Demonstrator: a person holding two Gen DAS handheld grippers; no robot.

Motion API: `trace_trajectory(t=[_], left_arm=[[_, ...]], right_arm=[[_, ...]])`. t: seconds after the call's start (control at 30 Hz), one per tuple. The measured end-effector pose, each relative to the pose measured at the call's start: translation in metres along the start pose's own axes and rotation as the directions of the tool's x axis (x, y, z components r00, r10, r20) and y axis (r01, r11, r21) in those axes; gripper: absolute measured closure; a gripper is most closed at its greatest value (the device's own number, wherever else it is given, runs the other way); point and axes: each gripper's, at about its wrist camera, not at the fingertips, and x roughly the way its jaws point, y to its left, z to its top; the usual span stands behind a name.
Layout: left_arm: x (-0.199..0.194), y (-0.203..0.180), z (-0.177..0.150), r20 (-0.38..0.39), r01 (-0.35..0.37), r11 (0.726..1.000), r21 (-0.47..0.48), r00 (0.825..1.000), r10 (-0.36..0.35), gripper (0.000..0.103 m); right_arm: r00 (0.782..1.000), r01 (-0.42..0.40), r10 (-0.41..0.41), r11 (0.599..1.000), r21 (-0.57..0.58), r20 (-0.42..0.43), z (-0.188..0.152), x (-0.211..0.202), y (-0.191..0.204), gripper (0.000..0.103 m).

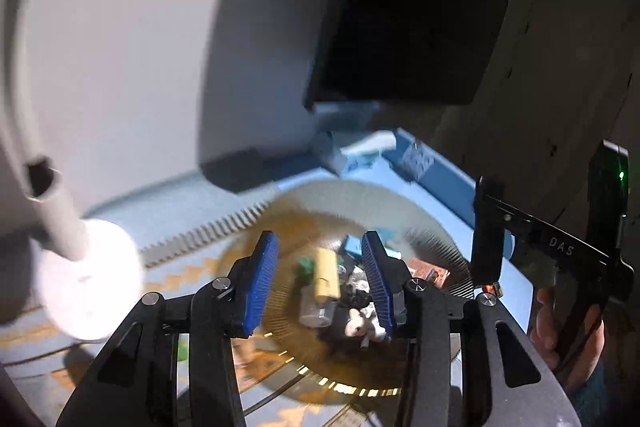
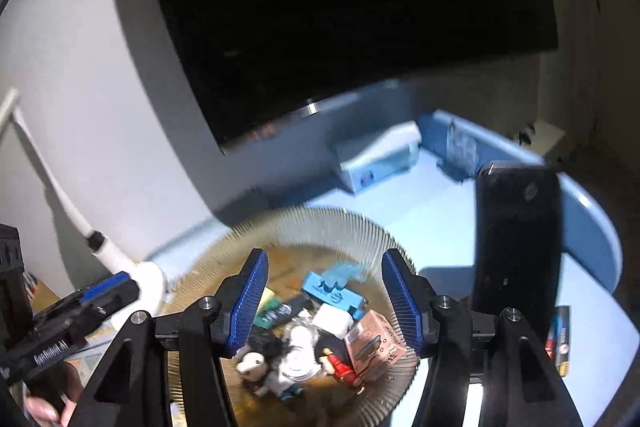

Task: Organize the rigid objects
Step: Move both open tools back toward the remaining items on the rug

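Both grippers hang over the ribbed glass dish (image 2: 360, 227), each with its blue pads spread wide and nothing between them. The left gripper (image 1: 320, 283) hovers above a yellow block (image 1: 326, 273) and a small clear cylinder (image 1: 316, 311) in the dish, with a white figure (image 1: 358, 325) just by its right-hand pad. The right gripper (image 2: 324, 307) is over the same heap: a blue clip-like piece (image 2: 332, 293), a white cube (image 2: 332, 319), a pink carton (image 2: 372, 345), a red figure (image 2: 342, 367) and a pale-headed figure (image 2: 254, 365), all crowded and touching. The dish sits toward the near edge of a light blue tabletop (image 2: 432, 223). A tall black slab (image 2: 516, 251) stands upright toward the table's right edge, a white box (image 2: 376, 163) lies at the far edge, and a white lamp base (image 2: 150, 285) rests at the left.
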Motion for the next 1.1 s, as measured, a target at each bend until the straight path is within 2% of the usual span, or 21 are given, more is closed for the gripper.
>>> trace_trajectory(t=[0.17,0.37,0.5,0.6,0.8,0.93,0.97,1.07,1.1], left_arm=[[-0.068,0.014,0.008,0.082,-0.051,0.999,-0.003,0.995,0.051,0.062],[-0.139,0.032,0.007,0.16,-0.094,0.995,-0.027,0.982,0.097,0.062],[-0.169,0.048,-0.002,0.186,-0.115,0.992,-0.048,0.975,0.122,0.062],[-0.176,0.06,-0.008,0.182,-0.123,0.99,-0.063,0.974,0.132,0.062],[-0.175,0.089,-0.029,0.138,-0.128,0.987,-0.1,0.98,0.141,0.062],[-0.171,0.107,-0.046,0.098,-0.058,0.988,-0.146,0.993,0.073,0.061],[-0.169,0.109,-0.049,0.092,-0.05,0.987,-0.151,0.994,0.065,0.057],[-0.16,0.113,-0.058,0.066,-0.082,0.987,-0.141,0.994,0.092,0.032],[-0.156,0.114,-0.062,0.056,-0.089,0.987,-0.133,0.994,0.097,0.031]], right_arm=[[0.998,-0.064,0.064,0.998,-0.01,0.022,0.0,-0.033,0.025,0.045],[0.987,-0.16,0.162,0.985,-0.057,0.024,-0.009,-0.06,0.075,0.045],[0.977,-0.21,0.212,0.971,-0.116,0.006,-0.02,-0.068,0.117,0.045],[0.966,-0.258,0.255,0.956,-0.14,-0.042,-0.037,-0.064,0.146,0.045],[0.95,-0.296,0.272,0.94,-0.17,-0.153,-0.078,-0.038,0.182,0.045],[0.944,-0.296,0.254,0.934,-0.202,-0.211,-0.103,-0.022,0.197,0.045],[0.943,-0.296,0.25,0.933,-0.207,-0.221,-0.108,-0.019,0.199,0.045],[0.936,-0.3,0.248,0.934,-0.195,-0.249,-0.12,-0.012,0.203,0.04],[0.934,-0.3,0.248,0.936,-0.186,-0.258,-0.124,-0.009,0.203,0.04]])
